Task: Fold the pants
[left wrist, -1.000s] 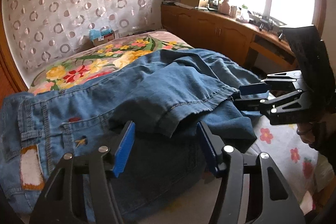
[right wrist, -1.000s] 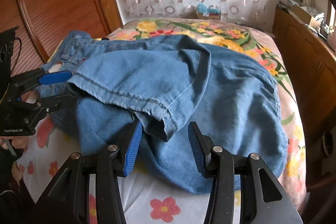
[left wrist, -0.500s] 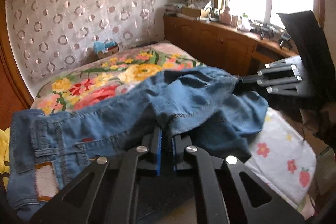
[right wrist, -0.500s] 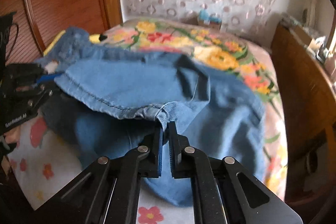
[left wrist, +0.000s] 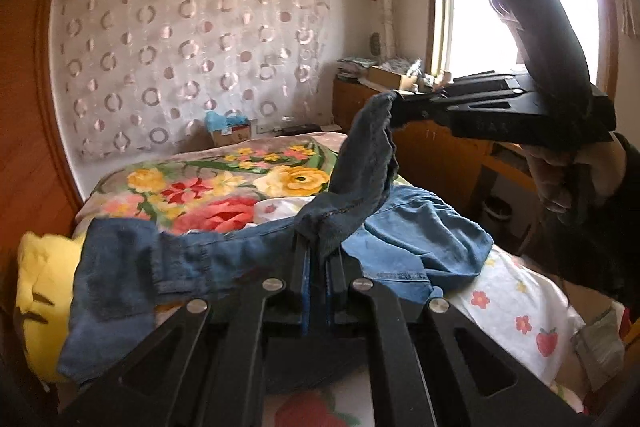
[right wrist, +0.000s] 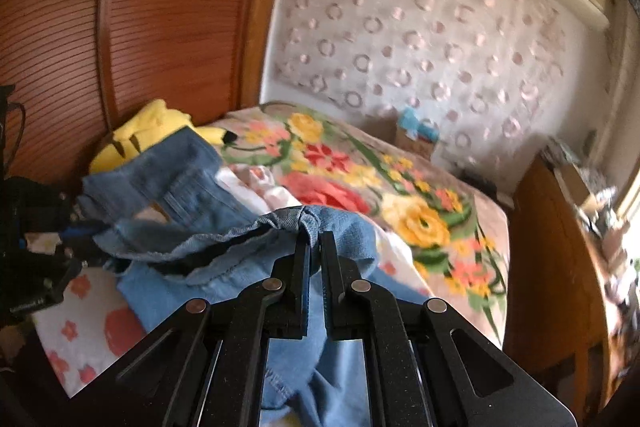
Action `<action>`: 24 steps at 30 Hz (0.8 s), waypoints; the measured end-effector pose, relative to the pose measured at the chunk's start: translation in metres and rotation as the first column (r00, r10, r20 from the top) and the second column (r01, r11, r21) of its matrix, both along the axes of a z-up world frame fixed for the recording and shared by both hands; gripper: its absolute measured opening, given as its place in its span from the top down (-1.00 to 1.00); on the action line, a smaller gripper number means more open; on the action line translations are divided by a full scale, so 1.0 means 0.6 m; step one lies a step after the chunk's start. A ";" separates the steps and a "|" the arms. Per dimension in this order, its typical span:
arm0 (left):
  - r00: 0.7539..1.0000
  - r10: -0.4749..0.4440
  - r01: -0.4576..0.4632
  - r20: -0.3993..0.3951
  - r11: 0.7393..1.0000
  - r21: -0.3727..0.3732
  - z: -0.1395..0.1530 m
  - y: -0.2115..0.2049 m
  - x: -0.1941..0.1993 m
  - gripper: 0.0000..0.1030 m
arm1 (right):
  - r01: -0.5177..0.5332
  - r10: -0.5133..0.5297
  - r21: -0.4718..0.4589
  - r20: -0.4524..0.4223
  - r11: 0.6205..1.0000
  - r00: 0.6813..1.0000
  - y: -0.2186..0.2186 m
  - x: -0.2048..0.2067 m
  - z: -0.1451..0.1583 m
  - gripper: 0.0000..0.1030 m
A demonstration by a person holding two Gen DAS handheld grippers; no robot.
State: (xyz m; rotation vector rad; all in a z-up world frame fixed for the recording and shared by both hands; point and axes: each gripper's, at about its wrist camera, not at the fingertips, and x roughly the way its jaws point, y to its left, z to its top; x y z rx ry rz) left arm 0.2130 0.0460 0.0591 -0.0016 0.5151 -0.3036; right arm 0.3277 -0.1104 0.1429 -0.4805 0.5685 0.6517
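Got both claws clamped tight on the jeans hem, left claw low, right claw up at 1 o'clock, lifting so the legs hang free for folding

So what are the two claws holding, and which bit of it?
Both hold the jeans by the leg's hem: the left claw pinches one spot, the right claw another, lifting it off the bed.

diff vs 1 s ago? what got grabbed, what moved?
Both grippers went from open to shut on the jeans' hem: left gripper and right gripper each pinch a bunch of denim. Both have lifted it off the bed, the right one higher. The waistband end, yellow plush and floral blanket stayed put.
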 end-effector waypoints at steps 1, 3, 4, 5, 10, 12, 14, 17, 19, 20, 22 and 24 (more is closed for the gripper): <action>1.000 0.006 -0.006 -0.002 1.000 -0.003 -0.003 0.005 -0.003 0.94 | -0.010 0.010 -0.010 0.003 1.000 1.000 0.014 -0.001 0.000 0.95; 1.000 0.024 -0.024 -0.012 1.000 -0.008 -0.011 0.026 -0.010 0.94 | -0.031 0.031 -0.032 0.002 0.999 1.000 0.045 0.000 -0.003 0.95; 0.999 0.032 -0.033 -0.020 0.999 -0.013 -0.017 0.037 -0.013 0.94 | -0.039 0.039 -0.044 0.000 0.998 0.999 0.063 0.001 -0.006 0.95; 0.999 0.037 -0.037 -0.025 0.999 -0.016 -0.022 0.042 -0.015 0.94 | -0.049 0.048 -0.056 -0.007 0.997 0.999 0.082 0.003 -0.011 0.95; 0.997 0.063 -0.064 -0.053 0.997 -0.031 -0.051 0.078 -0.026 0.94 | -0.087 0.085 -0.065 -0.040 0.994 0.996 0.157 0.015 -0.043 0.95; 0.995 0.073 -0.075 -0.067 0.997 -0.036 -0.064 0.092 -0.029 0.94 | -0.103 0.100 -0.064 -0.052 0.993 0.994 0.183 0.018 -0.055 0.95; 0.993 0.084 -0.088 -0.083 0.995 -0.037 -0.077 0.106 -0.031 0.94 | -0.118 0.114 -0.059 -0.065 0.991 0.991 0.207 0.022 -0.066 0.95; 0.989 0.103 -0.109 -0.107 0.993 -0.049 -0.094 0.125 -0.033 0.94 | -0.142 0.137 -0.055 -0.085 0.988 0.987 0.244 0.030 -0.087 0.95; 0.986 0.115 -0.122 -0.122 0.991 -0.051 -0.105 0.133 -0.033 0.94 | -0.153 0.148 -0.048 -0.093 0.987 0.985 0.268 0.033 -0.097 0.95; 0.985 0.117 -0.125 -0.126 0.991 -0.050 -0.109 0.135 -0.034 0.94 | -0.157 0.152 -0.047 -0.097 0.987 0.984 0.276 0.034 -0.100 0.95; 0.982 0.130 -0.138 -0.139 0.989 -0.048 -0.117 0.143 -0.031 0.94 | -0.163 0.158 -0.046 -0.100 0.986 0.982 0.296 0.039 -0.113 0.95; 0.977 0.145 -0.153 -0.156 0.987 -0.044 -0.128 0.148 -0.025 0.93 | -0.165 0.159 -0.042 -0.117 0.985 0.980 0.310 0.047 -0.128 0.95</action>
